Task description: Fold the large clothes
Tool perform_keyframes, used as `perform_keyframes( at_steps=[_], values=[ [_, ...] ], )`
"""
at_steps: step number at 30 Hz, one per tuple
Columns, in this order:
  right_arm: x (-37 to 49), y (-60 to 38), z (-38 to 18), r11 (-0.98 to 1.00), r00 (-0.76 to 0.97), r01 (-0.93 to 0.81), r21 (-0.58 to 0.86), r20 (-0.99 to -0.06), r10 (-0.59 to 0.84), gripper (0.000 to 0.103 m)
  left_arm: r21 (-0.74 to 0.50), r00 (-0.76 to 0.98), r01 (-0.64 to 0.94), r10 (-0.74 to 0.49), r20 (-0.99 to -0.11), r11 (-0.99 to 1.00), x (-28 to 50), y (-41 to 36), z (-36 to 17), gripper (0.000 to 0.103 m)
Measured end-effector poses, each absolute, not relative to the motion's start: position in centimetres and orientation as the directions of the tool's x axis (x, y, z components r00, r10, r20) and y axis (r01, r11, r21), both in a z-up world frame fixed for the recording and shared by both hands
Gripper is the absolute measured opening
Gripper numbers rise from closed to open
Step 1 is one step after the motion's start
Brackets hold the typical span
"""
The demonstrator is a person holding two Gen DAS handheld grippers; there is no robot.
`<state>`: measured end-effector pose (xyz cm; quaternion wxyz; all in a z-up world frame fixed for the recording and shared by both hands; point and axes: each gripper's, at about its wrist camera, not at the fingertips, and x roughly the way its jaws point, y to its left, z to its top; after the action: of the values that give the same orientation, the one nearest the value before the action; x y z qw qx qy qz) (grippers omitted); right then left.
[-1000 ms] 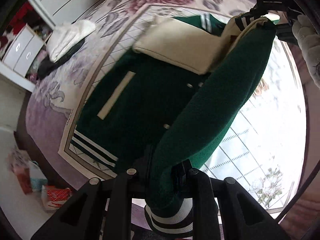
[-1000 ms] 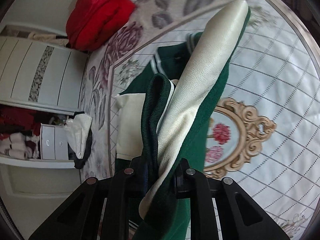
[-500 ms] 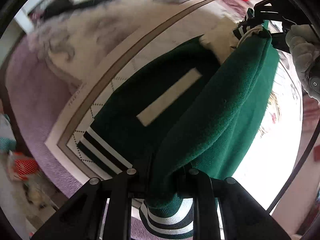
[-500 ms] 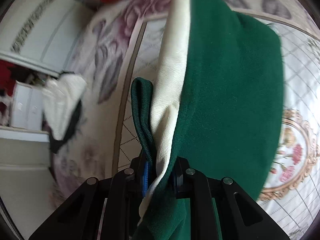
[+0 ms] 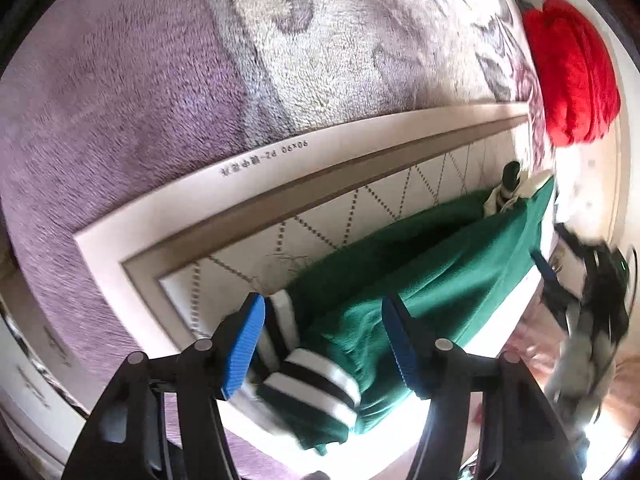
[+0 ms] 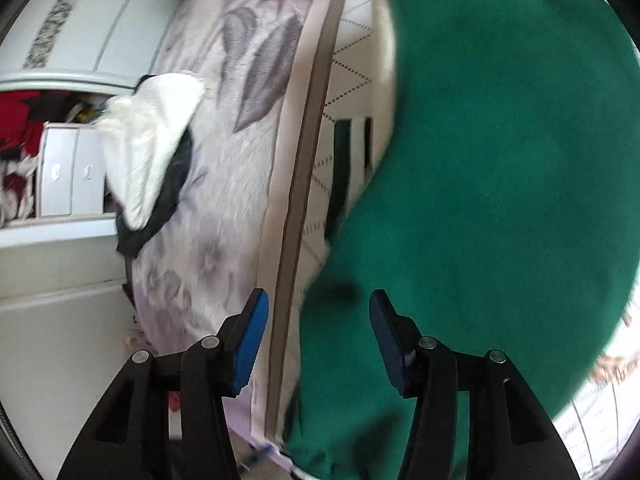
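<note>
A dark green varsity jacket (image 5: 432,272) with a black-and-white striped hem (image 5: 312,380) lies folded on the cream quilted mat (image 5: 280,168). My left gripper (image 5: 322,340) hovers just over the striped hem; its jaws are opening and the blue pads (image 5: 244,344) stand apart from the cloth. In the right wrist view the jacket (image 6: 500,160) fills the right side, with a bit of striped trim (image 6: 352,152) showing. My right gripper (image 6: 320,336) is over the jacket's edge, jaws opening, pads clear of the fabric. The right gripper (image 5: 560,280) also shows at the jacket's far end.
A purple floral blanket (image 5: 160,80) surrounds the mat. A red garment (image 5: 572,68) lies beyond the jacket. A white and black clothes pile (image 6: 152,148) sits on the blanket near white drawers (image 6: 68,172). A gloved hand (image 5: 580,360) holds the right gripper.
Both grippers carried the lifted jacket half across and down onto the mat. Their jaws, shut on the fabric before, now stand apart and the jacket lies loose.
</note>
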<state>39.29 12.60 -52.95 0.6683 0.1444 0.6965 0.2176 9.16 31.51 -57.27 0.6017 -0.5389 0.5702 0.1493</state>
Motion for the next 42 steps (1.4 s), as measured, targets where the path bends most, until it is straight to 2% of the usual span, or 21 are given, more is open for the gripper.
perform_keyframes(
  at_steps=[5,7,8,9,11,14,17,24,26,27,28,29,31,32,37,39,42],
  values=[
    [30.8,4.1,-52.4,0.919,-0.017,0.005,0.395,-0.919,0.395,0.055,-0.397,0.122,-0.714,-0.456,-0.881,0.576,10.8,27.2,-59.2,0.058],
    [27.4,0.7,-54.1,0.926,-0.044,0.095,0.366,-0.927,0.371,0.055,-0.345,0.066,-0.666,-0.409,-0.91,0.661,11.4,25.0,-59.9,0.058],
    [26.1,-0.6,-54.9,0.924,-0.057,0.132,0.359,-0.928,0.369,0.055,-0.332,0.072,-0.65,-0.379,-0.922,0.683,11.4,24.5,-59.7,0.044],
    [24.4,-2.4,-56.2,0.922,-0.078,0.185,0.341,-0.93,0.36,0.055,-0.36,0.118,-0.627,-0.371,-0.921,0.691,11.4,23.9,-59.0,0.014],
    [21.9,-4.9,-58.2,0.914,-0.104,0.259,0.314,-0.931,0.349,0.055,-0.352,0.137,-0.619,-0.345,-0.929,0.702,11.3,23.5,-57.5,0.005],
    [19.7,-7.2,-60.1,0.912,-0.11,0.292,0.288,-0.937,0.331,0.055,-0.413,0.258,-0.616,-0.324,-0.911,0.671,10.4,24.3,-53.0,0.004],
    [18.4,-8.4,-61.3,0.902,-0.099,0.31,0.301,-0.933,0.346,0.055,-0.407,0.303,-0.614,-0.274,-0.913,0.677,10.4,25.6,-50.7,0.004],
    [17.4,-8.7,-62.7,0.809,0.003,0.331,0.485,-0.858,0.514,0.055,-0.34,0.254,-0.676,-0.226,-0.94,0.654,11.1,28.7,-56.2,0.004],
    [18.7,-8.0,-64.1,0.768,0.022,0.333,0.547,-0.819,0.573,0.064,-0.329,0.247,-0.676,-0.219,-0.944,0.659,11.6,29.1,-56.3,0.004],
    [19.3,-7.5,-65.0,0.744,0.018,0.338,0.577,-0.794,0.608,0.064,-0.325,0.244,-0.673,-0.215,-0.946,0.664,11.5,28.8,-56.2,0.004],
    [19.7,-7.2,-65.6,0.722,0.017,0.342,0.602,-0.772,0.635,0.06,-0.321,0.244,-0.672,-0.21,-0.947,0.667,11.3,28.7,-56.1,0.004],
    [20.1,-6.6,-66.2,0.713,0.023,0.34,0.612,-0.764,0.645,0.033,-0.32,0.245,-0.67,-0.207,-0.947,0.67,11.1,28.4,-55.9,0.004],
    [20.2,-6.2,-65.8,0.751,0.023,0.335,0.569,-0.802,0.597,0.02,-0.327,0.251,-0.666,-0.211,-0.945,0.671,11.1,27.9,-55.5,0.004],
    [20.4,-6.4,-65.1,0.758,0.025,0.334,0.56,-0.81,0.586,0.017,-0.344,0.257,-0.667,-0.23,-0.939,0.661,10.6,27.5,-55.3,0.004],
    [20.9,-12.2,-62.2,0.779,0.067,0.394,0.488,-0.86,0.505,0.013,-0.46,0.213,-0.63,-0.431,-0.877,0.625,9.5,20.8,-55.6,0.004],
    [22.1,-14.4,-61.9,0.825,0.052,0.36,0.435,-0.892,0.448,0.013,-0.495,0.174,-0.612,-0.506,-0.845,0.617,9.0,17.9,-56.1,0.005],
    [23.3,-15.6,-60.7,0.91,-0.036,0.267,0.317,-0.94,0.338,0.02,-0.51,0.147,-0.627,-0.554,-0.819,0.588,7.8,16.6,-55.6,0.008]
  ],
)
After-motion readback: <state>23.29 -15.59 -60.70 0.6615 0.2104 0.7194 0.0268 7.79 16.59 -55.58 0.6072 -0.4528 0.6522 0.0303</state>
